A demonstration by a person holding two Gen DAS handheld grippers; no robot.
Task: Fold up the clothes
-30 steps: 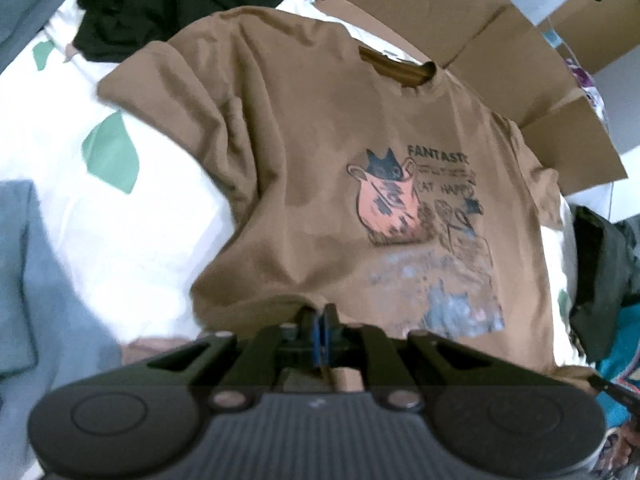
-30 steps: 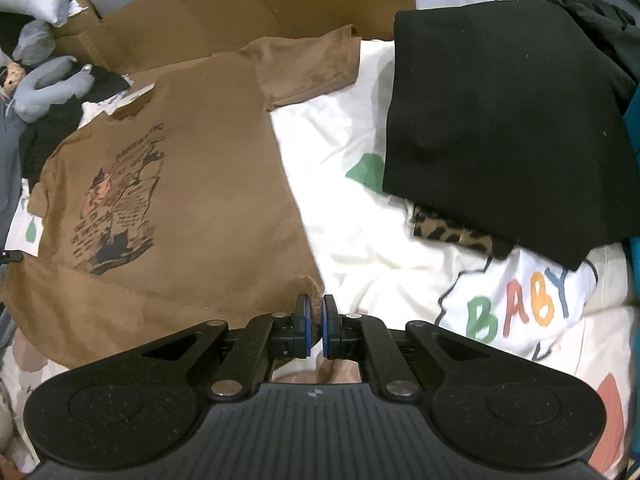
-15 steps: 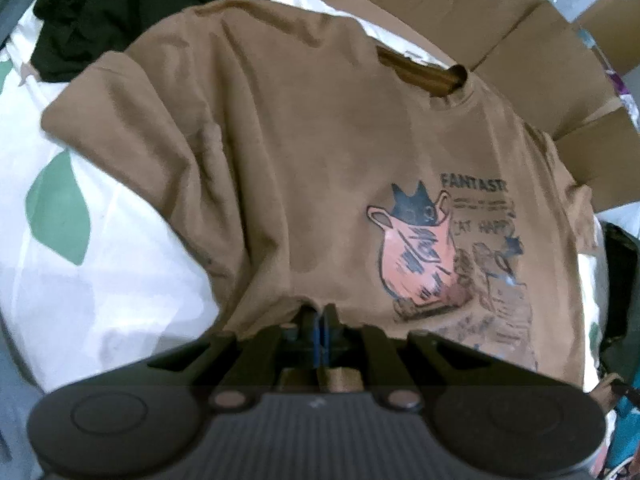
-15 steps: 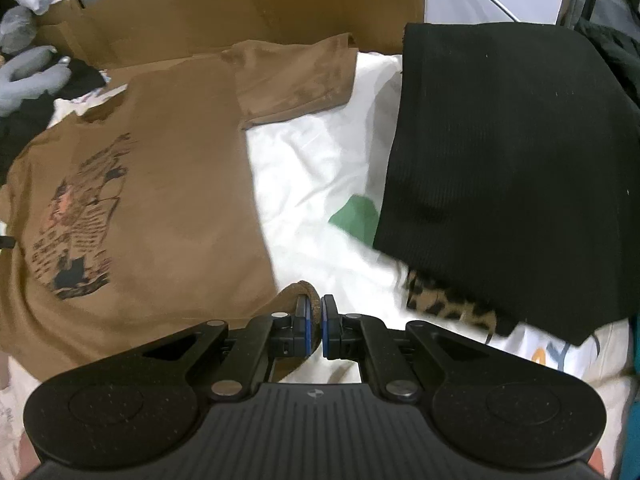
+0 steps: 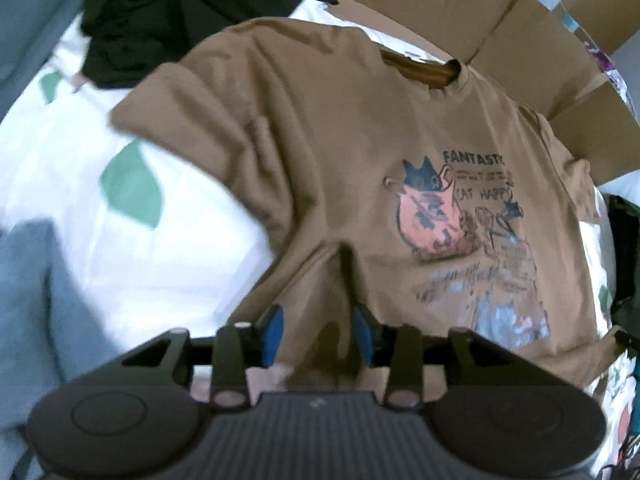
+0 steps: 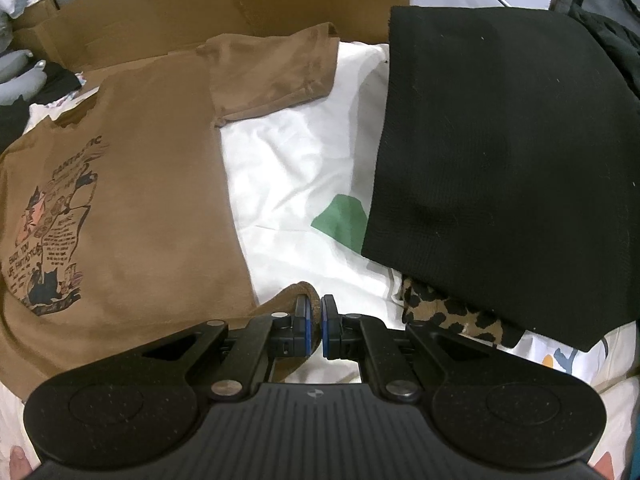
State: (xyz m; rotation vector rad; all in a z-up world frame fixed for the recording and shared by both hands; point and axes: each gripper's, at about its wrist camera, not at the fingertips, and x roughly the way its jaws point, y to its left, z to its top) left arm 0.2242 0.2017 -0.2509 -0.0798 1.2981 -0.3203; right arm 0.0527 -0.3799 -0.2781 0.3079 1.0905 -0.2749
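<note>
Left tool opening over brown T-shirt; only right view shows right tool pinching its hem.

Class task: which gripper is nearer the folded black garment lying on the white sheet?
Right. The right gripper, pinching the brown T-shirt hem, sits just beside the black garment; the left gripper, jaws opening, is at the far hem corner.

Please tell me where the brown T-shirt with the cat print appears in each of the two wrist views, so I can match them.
Left wrist view: the brown T-shirt fills the centre, its hem between the opening jaws of the left gripper.
Right wrist view: it covers the left half; the right gripper pinches its hem corner.
Shared landmark: the cat print.
</note>
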